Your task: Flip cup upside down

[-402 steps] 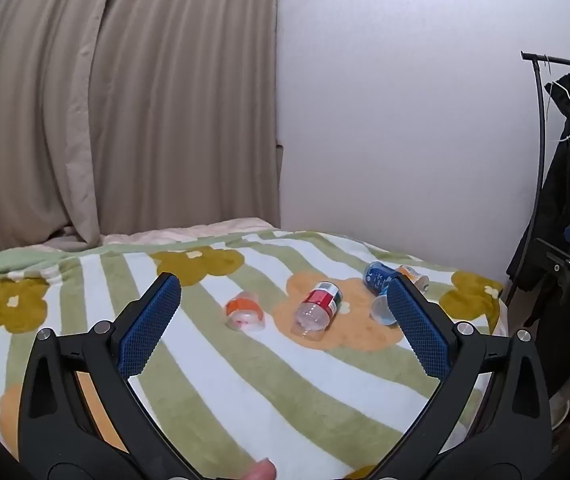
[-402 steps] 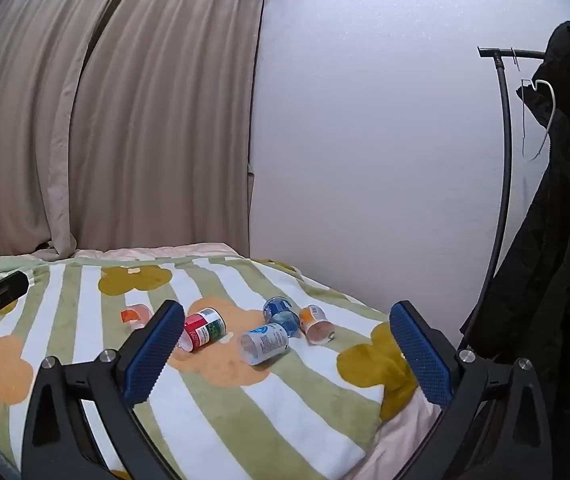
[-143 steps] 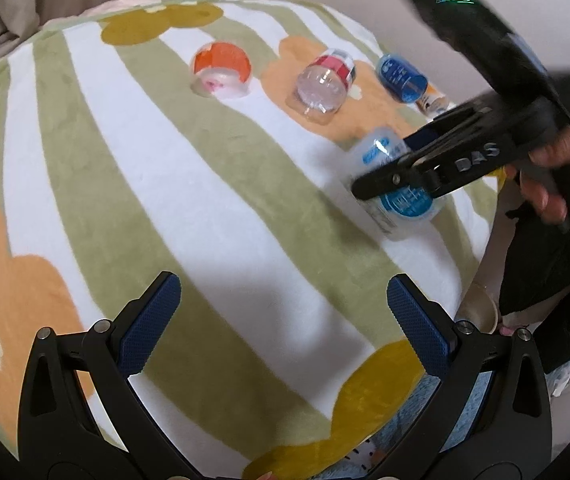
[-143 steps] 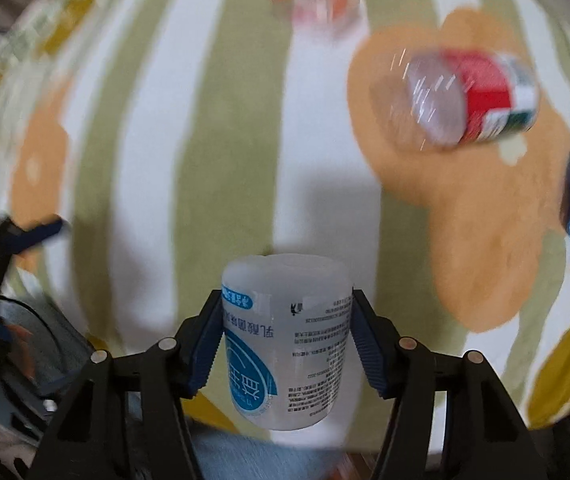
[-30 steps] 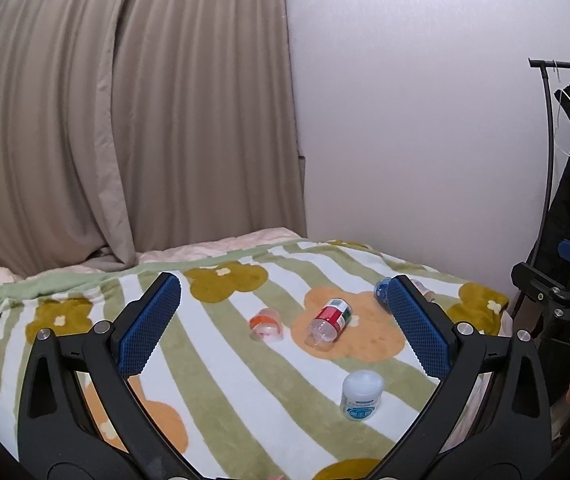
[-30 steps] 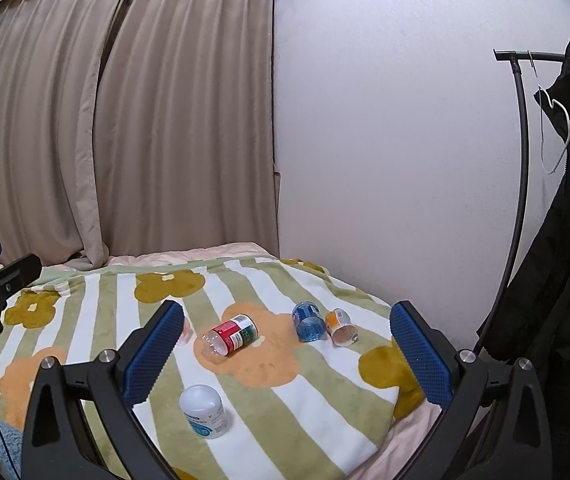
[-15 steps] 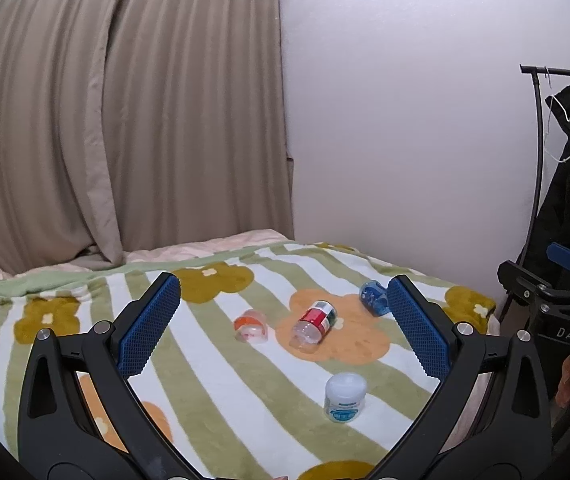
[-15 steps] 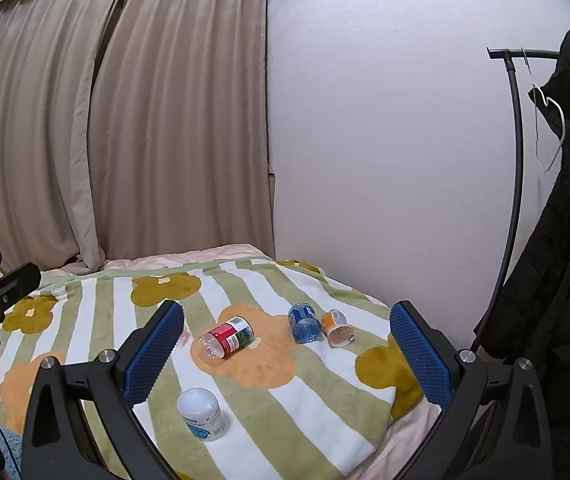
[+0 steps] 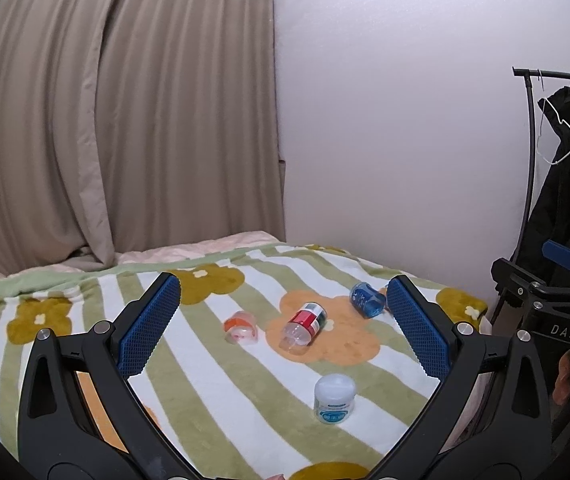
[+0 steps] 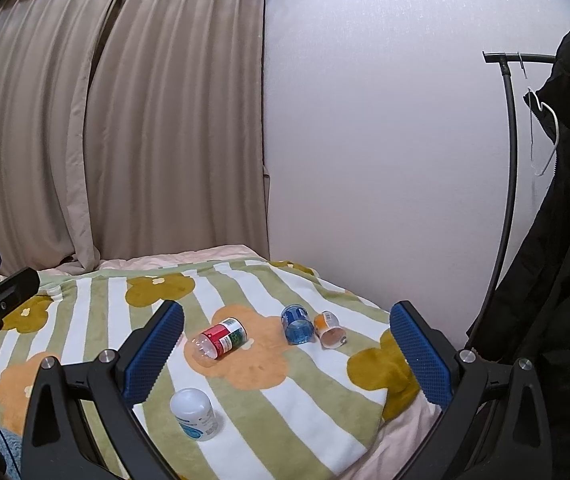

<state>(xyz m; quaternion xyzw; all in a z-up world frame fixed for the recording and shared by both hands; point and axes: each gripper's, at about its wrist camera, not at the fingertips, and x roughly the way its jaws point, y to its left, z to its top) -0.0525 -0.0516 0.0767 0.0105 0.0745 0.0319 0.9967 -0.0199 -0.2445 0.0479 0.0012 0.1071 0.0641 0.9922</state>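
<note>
1. One white cup [image 9: 334,398] now stands mouth-down at lower centre of the blanket [image 9: 213,384], where earlier the right gripper [image 10: 287,352] clamped it; the flip looks done.
2. Both jaws gape, holding nothing: the left gripper [image 9: 285,324] likewise.
3. Four other cups lie tipped, seemingly empty: red [image 9: 303,325], blue [image 9: 367,300], orange [image 9: 240,326], and another orange [image 10: 329,334].

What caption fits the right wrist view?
Open right gripper above a bed; white cup inverted, three cups lying sideways.
</note>
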